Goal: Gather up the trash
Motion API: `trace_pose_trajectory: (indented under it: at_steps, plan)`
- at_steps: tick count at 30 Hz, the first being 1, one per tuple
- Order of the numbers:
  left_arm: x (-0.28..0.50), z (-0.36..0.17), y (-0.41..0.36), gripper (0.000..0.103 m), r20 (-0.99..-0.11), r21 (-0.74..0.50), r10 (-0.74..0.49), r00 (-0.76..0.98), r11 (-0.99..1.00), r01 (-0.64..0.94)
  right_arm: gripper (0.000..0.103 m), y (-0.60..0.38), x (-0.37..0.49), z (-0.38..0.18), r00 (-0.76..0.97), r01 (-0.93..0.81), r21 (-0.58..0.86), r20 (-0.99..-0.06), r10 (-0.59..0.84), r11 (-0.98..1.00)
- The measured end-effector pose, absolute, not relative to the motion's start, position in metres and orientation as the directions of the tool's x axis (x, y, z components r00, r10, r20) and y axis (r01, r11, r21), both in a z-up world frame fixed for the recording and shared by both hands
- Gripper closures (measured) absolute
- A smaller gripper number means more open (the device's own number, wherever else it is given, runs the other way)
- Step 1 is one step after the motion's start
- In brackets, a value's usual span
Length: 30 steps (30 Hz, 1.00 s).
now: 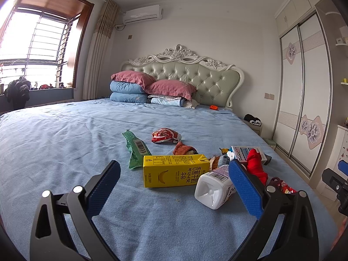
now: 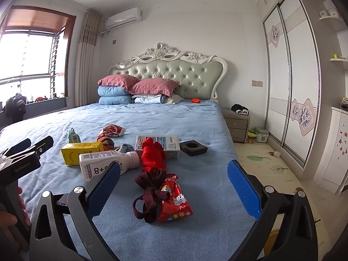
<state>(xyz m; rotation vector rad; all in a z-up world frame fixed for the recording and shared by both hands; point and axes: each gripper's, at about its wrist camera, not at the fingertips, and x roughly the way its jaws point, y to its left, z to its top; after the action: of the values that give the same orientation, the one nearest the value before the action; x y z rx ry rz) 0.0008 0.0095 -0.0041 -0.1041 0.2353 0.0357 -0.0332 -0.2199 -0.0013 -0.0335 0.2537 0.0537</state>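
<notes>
Trash lies on the blue bed (image 1: 54,143). In the left wrist view, a yellow banana-milk carton (image 1: 174,170) lies flat, with a white plastic bottle (image 1: 214,190) to its right, a green wrapper (image 1: 136,150) to its left and a red snack bag (image 1: 165,135) behind. My left gripper (image 1: 174,186) is open and empty, just short of the carton and bottle. In the right wrist view, a red snack bag (image 2: 174,200) and a dark maroon sock (image 2: 150,192) lie between the fingers of my open, empty right gripper (image 2: 174,184). The bottle (image 2: 106,163) and carton (image 2: 81,152) lie to the left.
A red cloth (image 2: 153,154), a white-blue box (image 2: 157,145), a black foam block (image 2: 192,148) and an orange sock (image 2: 106,141) also lie on the bed. Pillows (image 2: 134,87) are stacked at the headboard. A nightstand (image 2: 237,121) and wardrobe (image 2: 291,76) stand right.
</notes>
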Motion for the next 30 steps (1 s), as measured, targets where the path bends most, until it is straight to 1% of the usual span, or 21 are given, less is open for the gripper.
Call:
trace_pose_trajectory:
  at_steps: [30]
  plan:
    - [0.0008, -0.0035, 0.0086, 0.004, -0.235, -0.097, 0.024, 0.972, 0.994, -0.048, 0.008, -0.2201, -0.0345, -0.0001, 0.967, -0.057, -0.028, -0.250, 0.048, 0.998]
